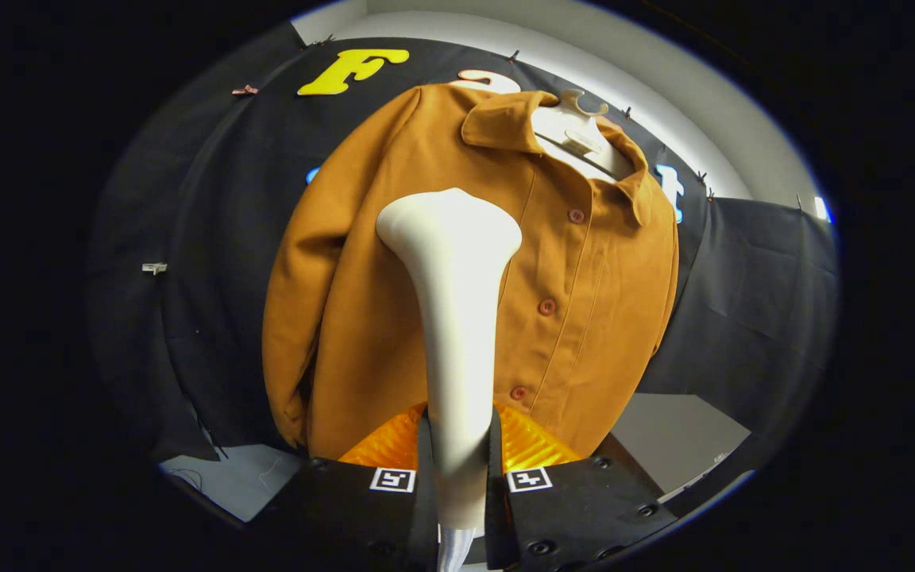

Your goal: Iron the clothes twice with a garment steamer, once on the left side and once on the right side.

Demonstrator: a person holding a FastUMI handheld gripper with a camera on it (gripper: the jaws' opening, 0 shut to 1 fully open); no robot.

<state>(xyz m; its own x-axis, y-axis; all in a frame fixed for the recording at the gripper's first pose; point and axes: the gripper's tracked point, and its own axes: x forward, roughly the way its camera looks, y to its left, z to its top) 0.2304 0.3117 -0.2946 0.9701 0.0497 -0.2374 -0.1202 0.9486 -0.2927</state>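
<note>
A brown button-up jacket point(584, 294) hangs on a white hanger point(577, 131) against the booth's black wall. My gripper point(459, 469) is shut on the white garment steamer point(453, 318), both fingers point(394, 453) pressing on its handle from either side. The steamer rises straight ahead of the fingers. Its wide head point(449, 222) is at the jacket's chest, to the left of the button row point(546, 306). Whether the head touches the cloth I cannot tell. The steamer hides part of the jacket's front.
A pale table surface point(672, 437) lies below the jacket on both sides. The jacket's sleeve point(299, 302) hangs down left of the steamer. A small white clip point(154, 268) sits on the wall cloth farther left.
</note>
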